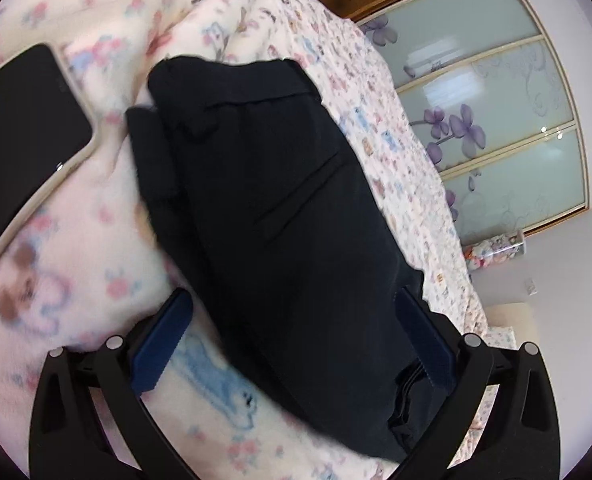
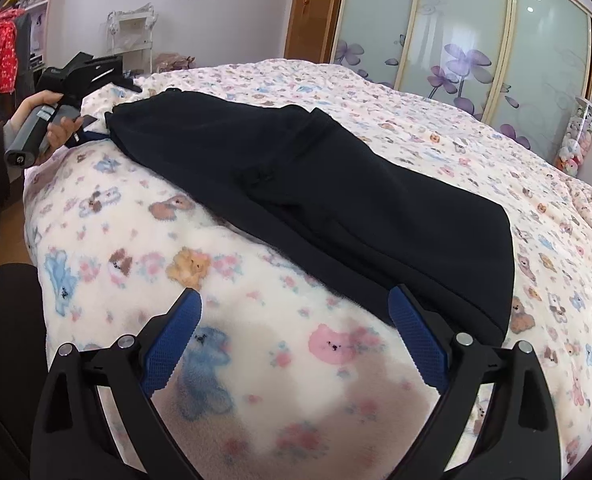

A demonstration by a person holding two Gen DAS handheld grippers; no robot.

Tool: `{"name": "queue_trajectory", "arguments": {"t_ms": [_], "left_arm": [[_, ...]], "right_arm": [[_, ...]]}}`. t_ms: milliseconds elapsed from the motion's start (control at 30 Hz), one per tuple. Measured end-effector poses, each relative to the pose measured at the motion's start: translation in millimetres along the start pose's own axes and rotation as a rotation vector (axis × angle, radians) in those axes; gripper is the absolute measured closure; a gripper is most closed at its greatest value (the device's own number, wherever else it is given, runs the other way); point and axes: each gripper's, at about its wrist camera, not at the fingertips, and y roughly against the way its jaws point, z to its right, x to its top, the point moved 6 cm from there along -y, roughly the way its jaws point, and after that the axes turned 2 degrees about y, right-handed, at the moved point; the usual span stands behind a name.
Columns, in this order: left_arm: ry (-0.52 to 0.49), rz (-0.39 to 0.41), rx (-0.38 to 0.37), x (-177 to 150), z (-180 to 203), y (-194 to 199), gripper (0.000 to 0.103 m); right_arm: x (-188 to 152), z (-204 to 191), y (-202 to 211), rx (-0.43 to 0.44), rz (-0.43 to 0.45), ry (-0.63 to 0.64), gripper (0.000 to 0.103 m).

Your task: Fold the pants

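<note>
Black pants (image 1: 280,200) lie folded into a long band on a bed blanket (image 1: 56,280) printed with teddy bears. My left gripper (image 1: 299,320) is open wide over the band's near end; its right finger (image 1: 423,332) lies on the cloth edge and its left finger (image 1: 172,332) sits off the cloth on the blanket. In the right wrist view the pants (image 2: 335,184) stretch from upper left to lower right. My right gripper (image 2: 296,320) stands open just short of their near edge, with only blanket (image 2: 256,360) between its fingers. A hand holds the left gripper (image 2: 76,80) at the pants' far left end.
A dark-screened tablet (image 1: 24,120) in a light case lies on the bed left of the pants. Frosted sliding wardrobe doors (image 2: 455,40) with purple flowers stand beyond the bed. A jar of plush toys (image 2: 575,140) is at the right, shelves and red cloth (image 2: 0,52) at the left.
</note>
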Motion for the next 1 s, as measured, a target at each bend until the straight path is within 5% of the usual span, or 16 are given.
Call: {"name": "queue_trajectory", "arguments": {"t_ms": [133,400,633,800,1000], "left_arm": [[0.025,0.028,0.008,16,0,-5,0.005],[0.019,0.068,0.065,19,-5,4,0.06],[0.065,0.084,0.086,21,-10,4,0.071],[-0.046,0.148,0.164,20,13,9,0.084],[-0.277,0.249,0.228,7,77,27,0.087]], "right_arm": [[-2,-1,-3,0.0,-0.012,0.006,0.006],[-1,-5,-4,0.012,-0.02,0.013,0.006],[-1,-9,-3,0.012,-0.02,0.029,0.006],[0,-9,1,0.016,-0.007,0.014,0.006],[6,2,8,0.018,0.014,-0.042,0.006]]}}
